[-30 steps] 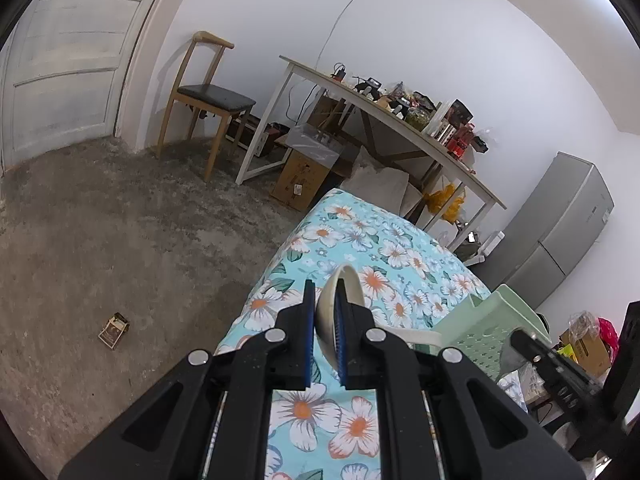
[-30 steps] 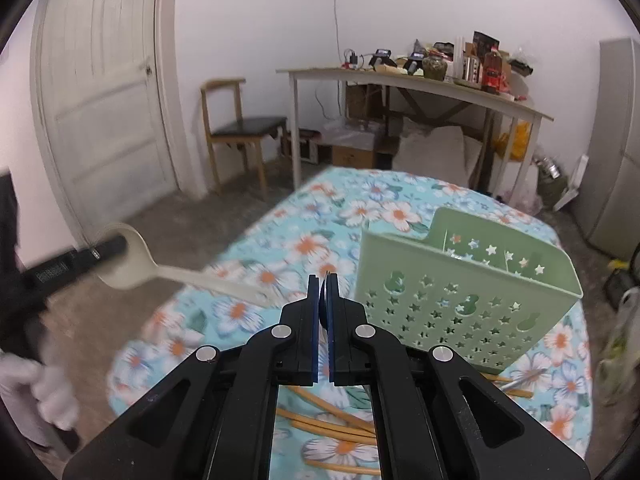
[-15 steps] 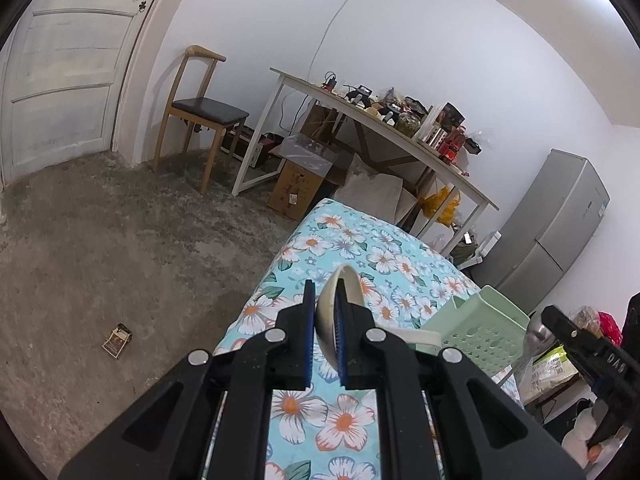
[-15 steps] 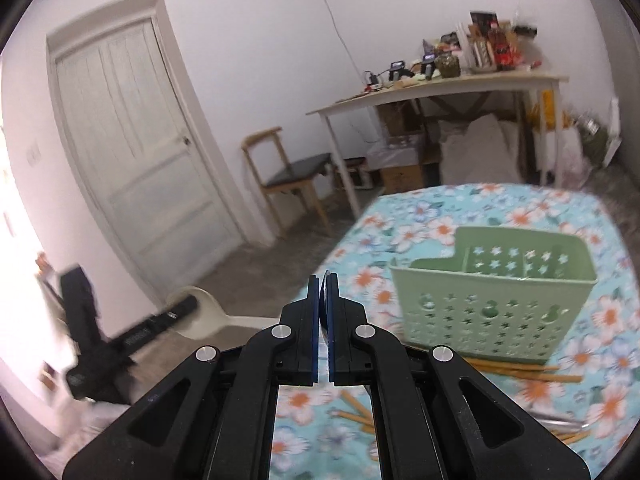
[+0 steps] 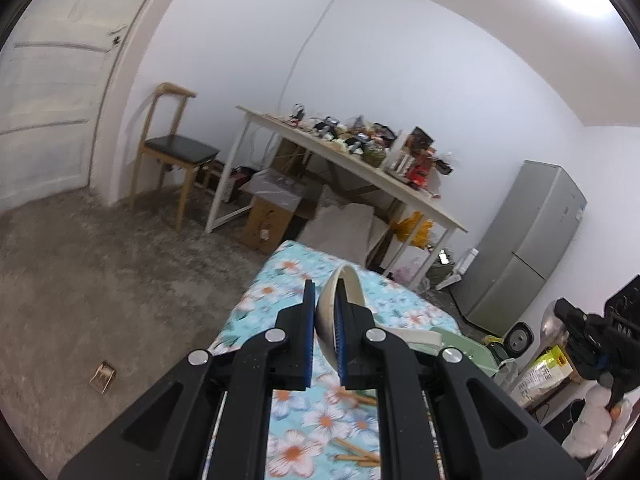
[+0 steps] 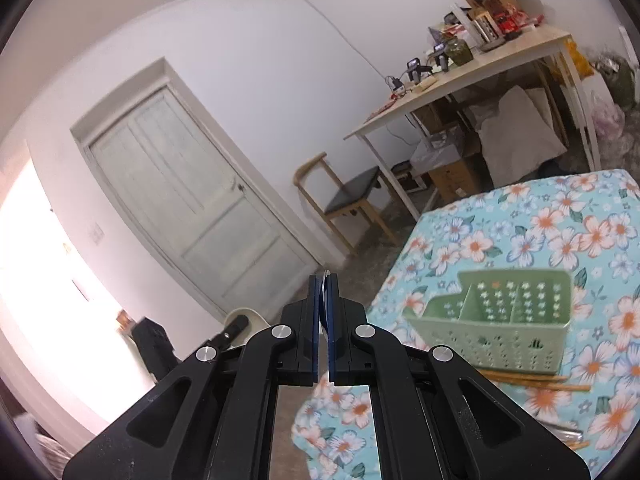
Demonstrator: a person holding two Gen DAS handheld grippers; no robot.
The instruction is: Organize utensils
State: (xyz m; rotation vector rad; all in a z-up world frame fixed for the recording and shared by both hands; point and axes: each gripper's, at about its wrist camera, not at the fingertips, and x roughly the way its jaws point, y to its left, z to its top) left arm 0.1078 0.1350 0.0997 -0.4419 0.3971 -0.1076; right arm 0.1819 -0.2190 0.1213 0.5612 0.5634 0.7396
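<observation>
Above the floral tablecloth (image 5: pixel 304 444), the left tongs (image 5: pixel 324 312) clamp a cream spoon (image 5: pixel 340 292); the right tongs (image 6: pixel 324 312) are closed, empty.

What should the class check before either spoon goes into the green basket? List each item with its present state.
1. White spoon clamped in left gripper: ok, its bowl sits between the pads.
2. Metal spoon held by right gripper: ok, jaws shut on it.
3. Basket upright on the table: ok.
4. Basket compartments free: ok, nothing shows inside.
5. Chopsticks stored: not ok, lying on the table by the basket.
</observation>
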